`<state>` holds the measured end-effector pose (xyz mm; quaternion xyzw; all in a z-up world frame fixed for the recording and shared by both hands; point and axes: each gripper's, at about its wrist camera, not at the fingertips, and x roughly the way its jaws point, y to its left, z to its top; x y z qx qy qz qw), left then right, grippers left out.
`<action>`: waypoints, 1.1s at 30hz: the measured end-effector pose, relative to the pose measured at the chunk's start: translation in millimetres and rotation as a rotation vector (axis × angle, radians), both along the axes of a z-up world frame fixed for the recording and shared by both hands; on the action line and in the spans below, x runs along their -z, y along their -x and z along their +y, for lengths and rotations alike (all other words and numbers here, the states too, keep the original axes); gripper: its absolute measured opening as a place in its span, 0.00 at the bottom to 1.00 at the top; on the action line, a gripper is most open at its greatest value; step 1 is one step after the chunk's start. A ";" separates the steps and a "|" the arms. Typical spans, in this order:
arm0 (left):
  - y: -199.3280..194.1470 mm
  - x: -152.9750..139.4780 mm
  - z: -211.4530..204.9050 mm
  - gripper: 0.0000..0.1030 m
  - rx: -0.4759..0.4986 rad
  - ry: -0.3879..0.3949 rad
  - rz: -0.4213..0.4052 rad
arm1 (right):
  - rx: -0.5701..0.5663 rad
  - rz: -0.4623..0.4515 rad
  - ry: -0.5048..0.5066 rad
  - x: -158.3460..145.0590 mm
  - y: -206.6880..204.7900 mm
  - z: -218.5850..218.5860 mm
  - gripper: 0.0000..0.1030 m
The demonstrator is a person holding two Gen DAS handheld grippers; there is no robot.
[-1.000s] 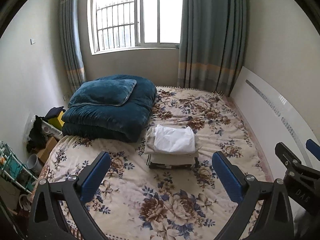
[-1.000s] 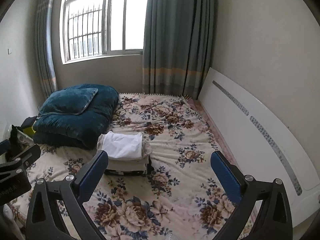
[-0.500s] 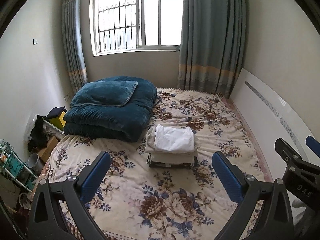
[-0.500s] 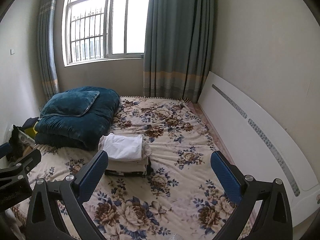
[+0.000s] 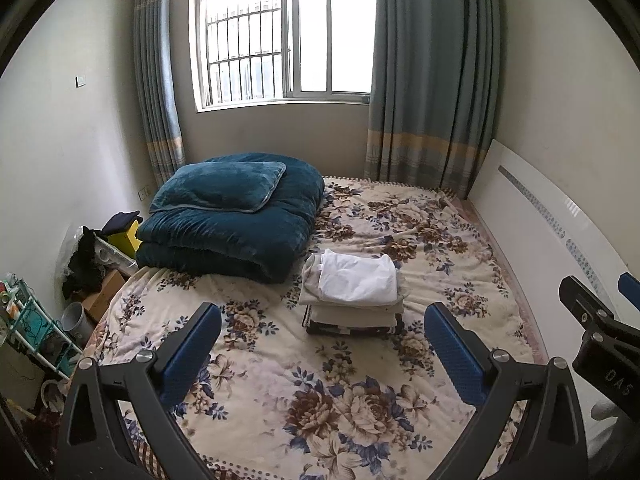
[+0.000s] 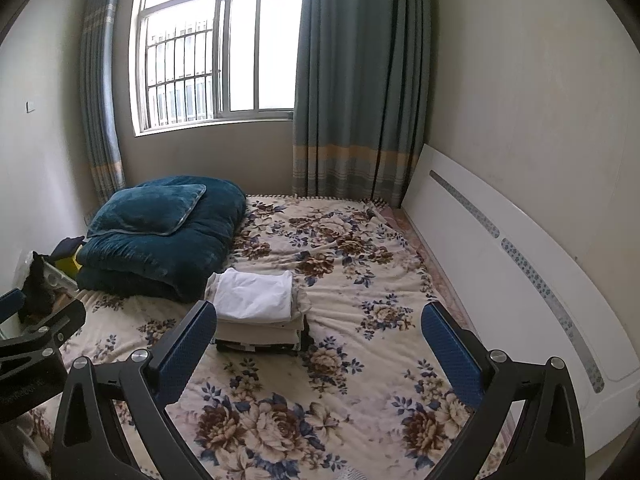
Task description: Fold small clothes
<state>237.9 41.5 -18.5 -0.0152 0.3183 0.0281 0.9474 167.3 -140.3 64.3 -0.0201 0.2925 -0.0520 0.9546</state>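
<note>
Both the left gripper (image 5: 320, 344) and right gripper (image 6: 316, 340) hang spread and empty above the bed (image 5: 360, 400), folded clothes stack (image 5: 354, 292) mid-bed, so best approach low and level.

Plush teal quilt (image 5: 236, 224) on matt floral cloth bedspread (image 5: 320, 392).

We see the stack of folded clothes (image 5: 352, 296) on the bed (image 5: 280, 392), right of the quilt (image 5: 236, 216), with the pillow (image 5: 220, 188) on top.

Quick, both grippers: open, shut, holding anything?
Left gripper: open, empty, above the bed.
Right gripper: open, empty, nothing between its fingers.
</note>
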 end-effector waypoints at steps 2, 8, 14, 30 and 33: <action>-0.7 0.1 0.1 1.00 0.000 -0.001 -0.002 | -0.003 -0.001 -0.002 -1.0 0.4 1.3 1.00; -0.7 0.8 1.1 1.00 0.000 0.001 -0.005 | -0.008 -0.002 -0.008 -1.3 2.0 2.9 1.00; 0.4 -3.2 6.8 1.00 -0.004 0.004 -0.016 | -0.014 -0.005 -0.009 0.2 1.9 3.8 1.00; -0.9 -6.5 8.6 1.00 -0.004 0.004 -0.021 | -0.016 -0.003 -0.014 -0.2 4.2 5.6 1.00; 0.9 -6.7 8.2 1.00 -0.005 0.005 -0.022 | -0.019 -0.004 -0.015 -2.0 4.4 7.4 1.00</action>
